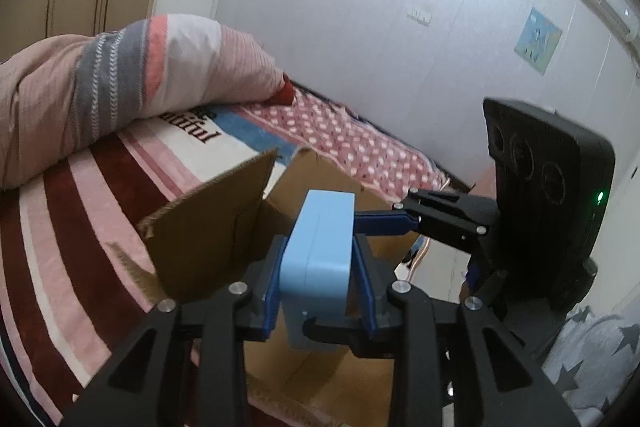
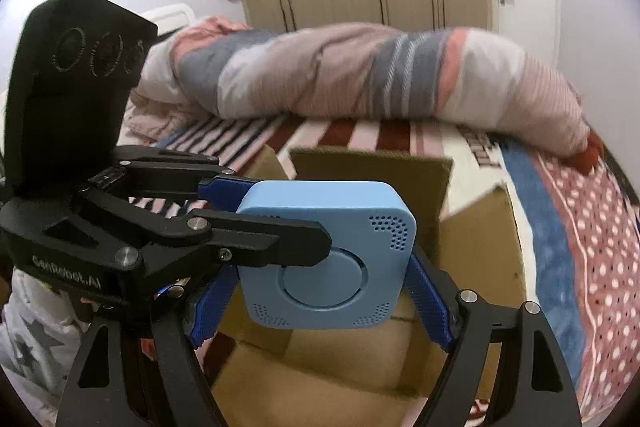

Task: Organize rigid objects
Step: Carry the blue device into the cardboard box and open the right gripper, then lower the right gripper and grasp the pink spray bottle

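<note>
1. Far left, the rolled-up duvet (image 1: 120, 79) sits on the striped bed (image 1: 60, 227); it's well away from the action and not a worry.
2. The cardboard box (image 1: 208, 227) is on the bed with its flaps sticking up; one flap stands just beside the left gripper's fingers, so a low or crooked descent could snag it and shove the box across the soft cover.
3. The left gripper (image 1: 320, 259) is clenched on the blue device (image 1: 320, 227), pinching its two flat faces; the device hangs edge-up in the air over the open box, not touching it.
4. The right gripper (image 2: 320, 261) has its fingers spread, straddling the device's side edges; can't tell if the pads actually touch.
5. Risk, as a guess: smooth plastic held by one pinch; if the left lets go before the right closes, it drops and may clip the rim and land on the bed; if both pull at once, it could twist out.
</note>
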`<state>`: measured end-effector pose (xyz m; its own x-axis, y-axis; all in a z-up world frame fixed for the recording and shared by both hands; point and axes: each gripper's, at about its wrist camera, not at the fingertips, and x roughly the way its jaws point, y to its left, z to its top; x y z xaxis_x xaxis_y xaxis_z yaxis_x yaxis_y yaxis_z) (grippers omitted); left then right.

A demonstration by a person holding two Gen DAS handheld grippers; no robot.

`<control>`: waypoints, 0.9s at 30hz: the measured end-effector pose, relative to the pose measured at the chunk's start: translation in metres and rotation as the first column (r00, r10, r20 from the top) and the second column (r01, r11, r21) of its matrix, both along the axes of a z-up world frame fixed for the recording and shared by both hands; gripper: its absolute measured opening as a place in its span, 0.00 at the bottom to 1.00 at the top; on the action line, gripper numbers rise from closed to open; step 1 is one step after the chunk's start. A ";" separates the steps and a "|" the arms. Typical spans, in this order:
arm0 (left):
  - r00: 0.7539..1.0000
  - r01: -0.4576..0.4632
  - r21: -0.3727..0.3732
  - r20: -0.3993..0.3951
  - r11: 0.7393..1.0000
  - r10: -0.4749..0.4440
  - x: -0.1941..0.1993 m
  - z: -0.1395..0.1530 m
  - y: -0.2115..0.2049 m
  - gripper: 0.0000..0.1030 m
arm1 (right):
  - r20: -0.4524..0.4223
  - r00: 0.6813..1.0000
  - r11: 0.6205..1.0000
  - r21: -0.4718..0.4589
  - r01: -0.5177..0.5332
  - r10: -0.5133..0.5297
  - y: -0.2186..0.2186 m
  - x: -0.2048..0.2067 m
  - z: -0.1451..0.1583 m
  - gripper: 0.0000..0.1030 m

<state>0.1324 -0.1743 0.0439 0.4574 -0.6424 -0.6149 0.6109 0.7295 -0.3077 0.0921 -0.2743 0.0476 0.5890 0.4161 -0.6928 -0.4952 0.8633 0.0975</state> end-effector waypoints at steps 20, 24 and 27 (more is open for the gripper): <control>0.924 -0.360 0.022 0.150 0.933 0.353 -0.044 0.024 0.135 0.70 | 0.138 0.987 0.993 -0.104 -0.063 0.077 0.059 -0.031 0.016 0.90; 0.884 -0.443 0.024 0.176 0.896 0.433 -0.067 0.022 0.182 0.74 | 0.112 0.978 0.983 -0.066 -0.171 0.178 0.103 -0.042 0.020 0.90; 0.852 -0.501 0.036 0.196 0.864 0.486 -0.083 0.013 0.214 0.76 | 0.054 0.973 0.974 -0.040 -0.221 0.223 0.134 -0.044 0.012 0.90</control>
<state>0.0492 0.0398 0.0574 0.8051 -0.2539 -0.5360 0.2012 0.9671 -0.1558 0.0478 -0.1399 0.0599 0.5238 0.5181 -0.6762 -0.6788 0.7334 0.0361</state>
